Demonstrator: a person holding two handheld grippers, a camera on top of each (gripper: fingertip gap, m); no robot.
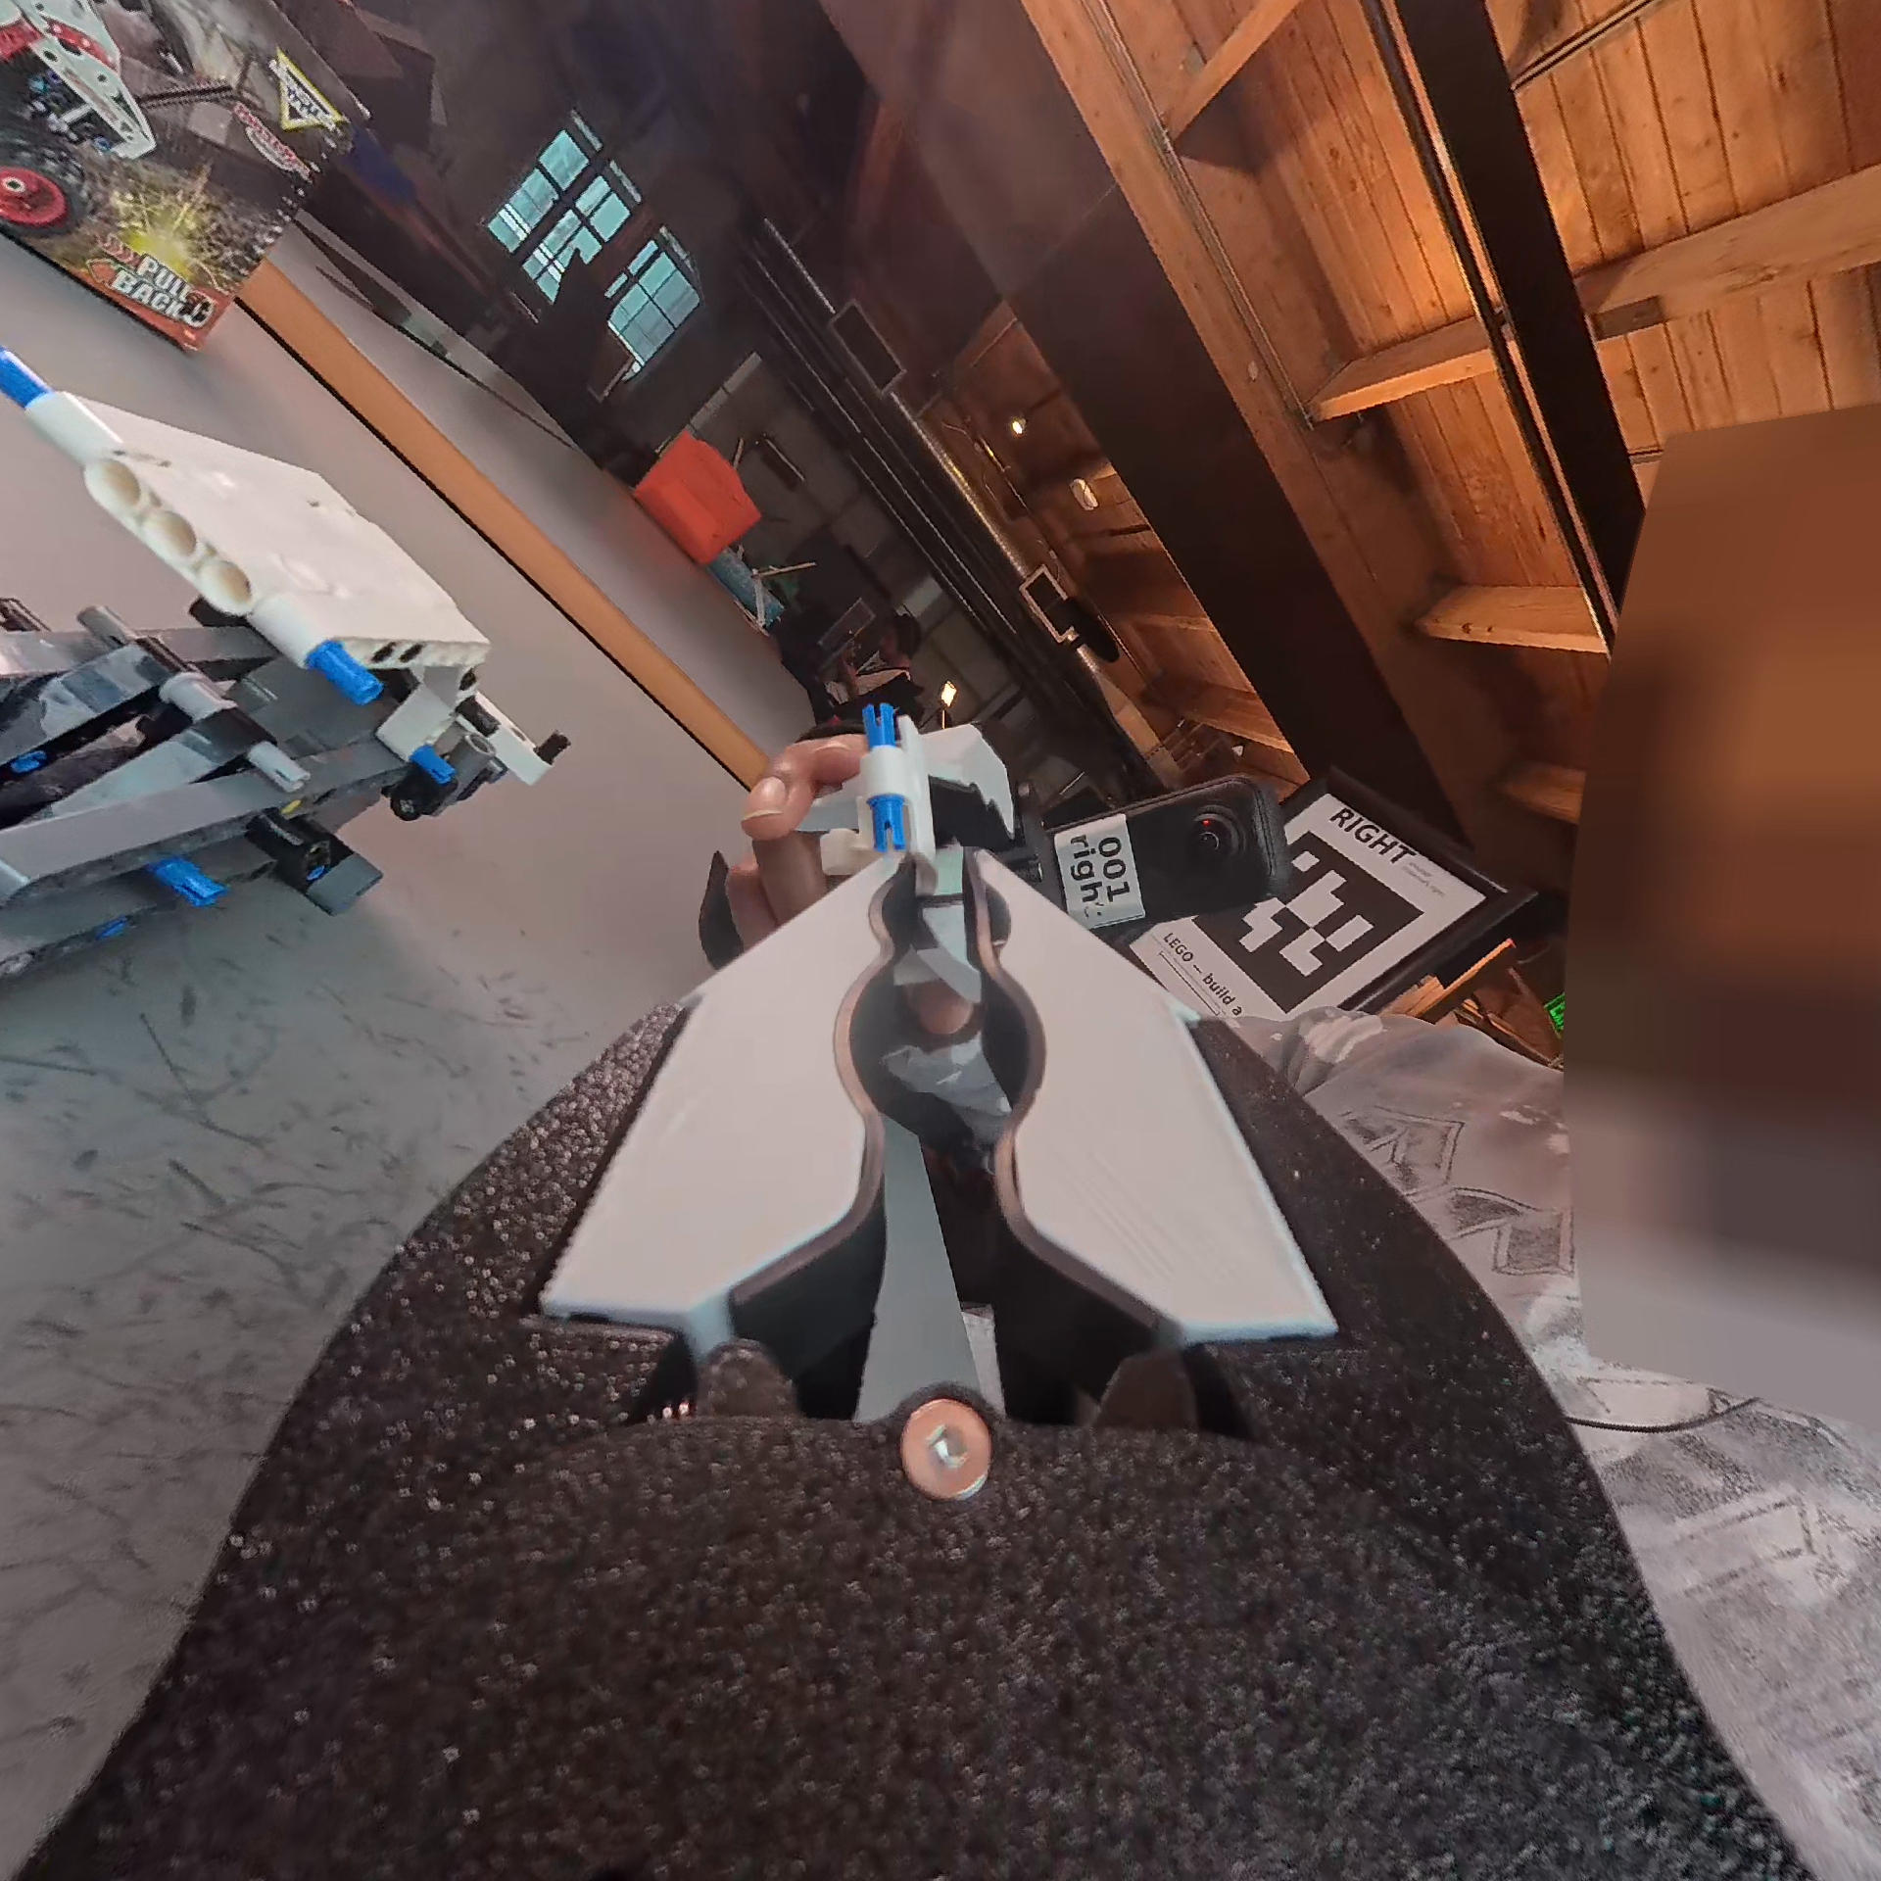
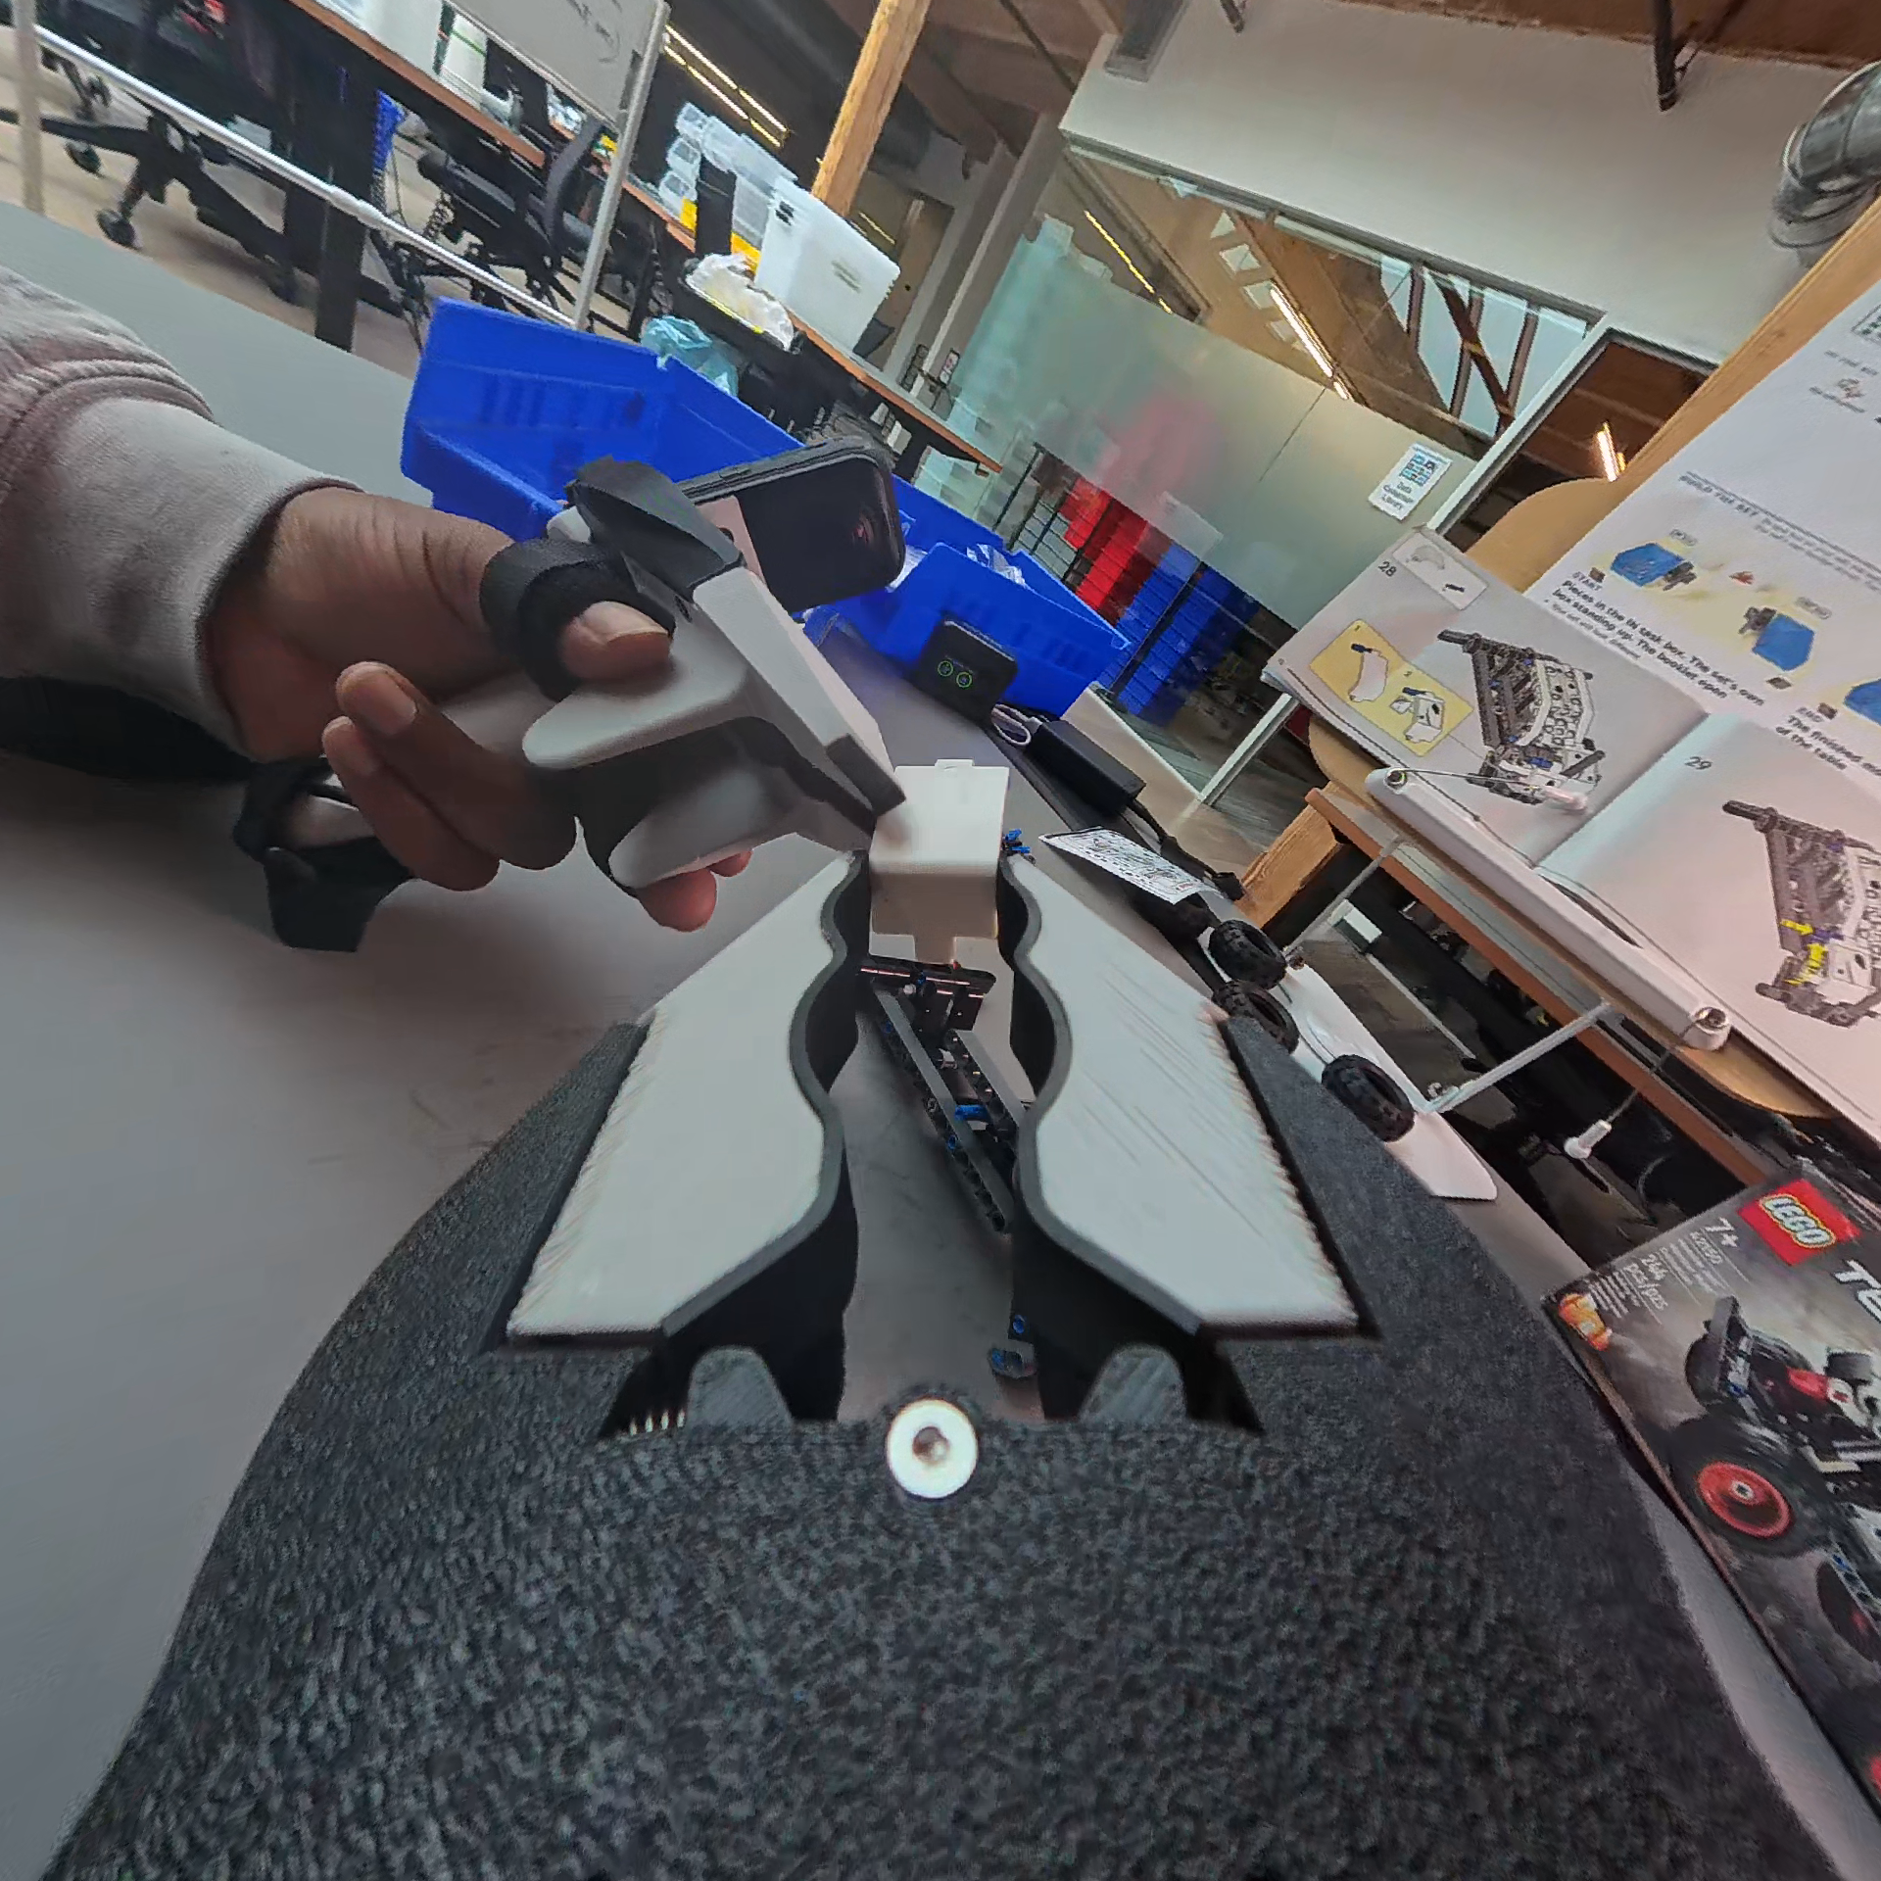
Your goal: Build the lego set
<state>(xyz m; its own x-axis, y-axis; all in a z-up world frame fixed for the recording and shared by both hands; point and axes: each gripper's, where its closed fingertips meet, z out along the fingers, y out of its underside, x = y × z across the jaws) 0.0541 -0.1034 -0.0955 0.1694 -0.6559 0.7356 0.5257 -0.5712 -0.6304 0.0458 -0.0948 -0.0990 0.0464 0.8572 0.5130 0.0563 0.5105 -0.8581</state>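
My left gripper [image 1: 921, 870] is shut on the thin edge of a small white Lego piece with blue pins [image 1: 880, 799] and holds it up in the air. In the right wrist view the same white piece [image 2: 936, 845] sits between the tips of my right gripper [image 2: 931, 886], which touch its two sides, while the left gripper [image 2: 713, 692] pinches its upper left corner. The partly built grey, white and blue model [image 1: 265, 651] stands on the grey table [image 1: 204, 1171] to the left. It also shows below, between the right fingers [image 2: 957, 1079].
An open instruction booklet [image 2: 1527, 713] stands on a stand at the right. The Lego box [image 2: 1751, 1405] lies at the front right. Black wheels [image 2: 1252, 952] lie beyond the right gripper. Blue bins [image 2: 570, 428] stand at the back of the table. My left and right fingertips are right by each other.
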